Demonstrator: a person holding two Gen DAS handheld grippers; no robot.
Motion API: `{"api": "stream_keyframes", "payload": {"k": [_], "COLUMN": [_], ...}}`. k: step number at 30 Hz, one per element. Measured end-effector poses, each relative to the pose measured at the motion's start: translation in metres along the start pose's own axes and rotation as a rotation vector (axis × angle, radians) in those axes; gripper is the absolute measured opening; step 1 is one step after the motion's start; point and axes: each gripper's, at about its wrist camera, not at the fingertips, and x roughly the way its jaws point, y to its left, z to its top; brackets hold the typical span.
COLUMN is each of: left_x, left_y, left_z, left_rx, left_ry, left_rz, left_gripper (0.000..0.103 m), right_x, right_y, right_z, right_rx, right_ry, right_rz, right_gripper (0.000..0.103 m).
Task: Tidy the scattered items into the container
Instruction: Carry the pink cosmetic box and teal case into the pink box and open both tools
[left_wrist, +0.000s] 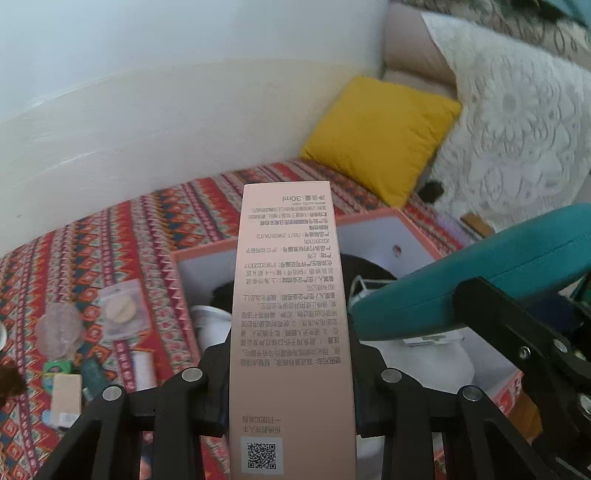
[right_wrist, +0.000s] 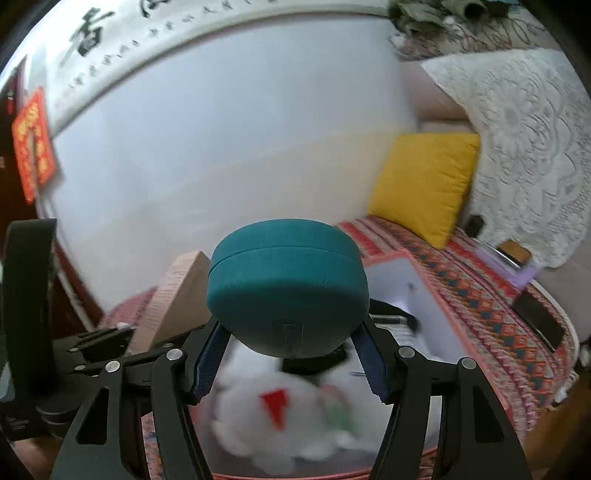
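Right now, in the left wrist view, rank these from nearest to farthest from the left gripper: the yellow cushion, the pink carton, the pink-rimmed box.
1. Pink carton: clamped in the left gripper.
2. Pink-rimmed box: just beyond and below, on the patterned cloth.
3. Yellow cushion: farthest, against the wall, upper right.

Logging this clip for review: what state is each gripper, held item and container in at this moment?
left gripper: shut on the pink carton.
pink carton: held lengthwise above the box, print upside down.
right gripper: shut on the teal case.
teal case: closed, held over the box.
box: open, already holding white and black items.
puff packet: lying outside the box on the patterned cloth.
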Motion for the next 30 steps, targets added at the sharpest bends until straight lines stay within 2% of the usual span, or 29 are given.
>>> {"api": "stream_keyframes", "payload": {"k": [4, 10, 11, 13, 14, 15, 18, 25, 30], "left_x": [0.029, 0.068, 0.073, 0.078, 0.079, 0.081, 0.075, 0.054, 0.030], "left_y": [-0.020, -0.017, -0.015, -0.008, -0.005, -0.001, 0.008, 0.028, 0.061], "left_z": [0.000, -0.006, -0.006, -0.005, -0.005, -0.004, -0.003, 0.000, -0.014], "left_rx": [0.029, 0.008, -0.004, -0.018, -0.023, -0.028, -0.034, -0.041, -0.083], "left_ry": [0.042, 0.115, 0.130, 0.137, 0.135, 0.133, 0.117, 0.077, 0.057], "left_rz": [-0.005, 0.000, -0.001, 0.010, 0.018, 0.027, 0.035, 0.043, 0.060], "left_gripper": [0.038, 0.039, 0.042, 0.058, 0.072, 0.079, 0.080, 0.083, 0.084], "right_x": [0.023, 0.063, 0.066, 0.070, 0.070, 0.070, 0.069, 0.069, 0.070], "right_y": [-0.023, -0.033, -0.033, -0.032, -0.031, -0.030, -0.027, -0.004, 0.017], "right_z": [-0.008, -0.020, -0.023, -0.023, -0.021, -0.020, -0.016, -0.009, -0.006], "right_rx": [0.013, 0.028, 0.031, 0.023, 0.016, 0.010, 0.013, 0.012, 0.004], "right_ry": [0.074, 0.153, 0.157, 0.145, 0.136, 0.124, 0.082, 0.051, 0.037], "right_rz": [-0.025, -0.031, -0.033, -0.046, -0.054, -0.060, -0.062, -0.052, -0.039], "right_gripper": [0.068, 0.069, 0.070, 0.070, 0.073, 0.079, 0.085, 0.087, 0.087]}}
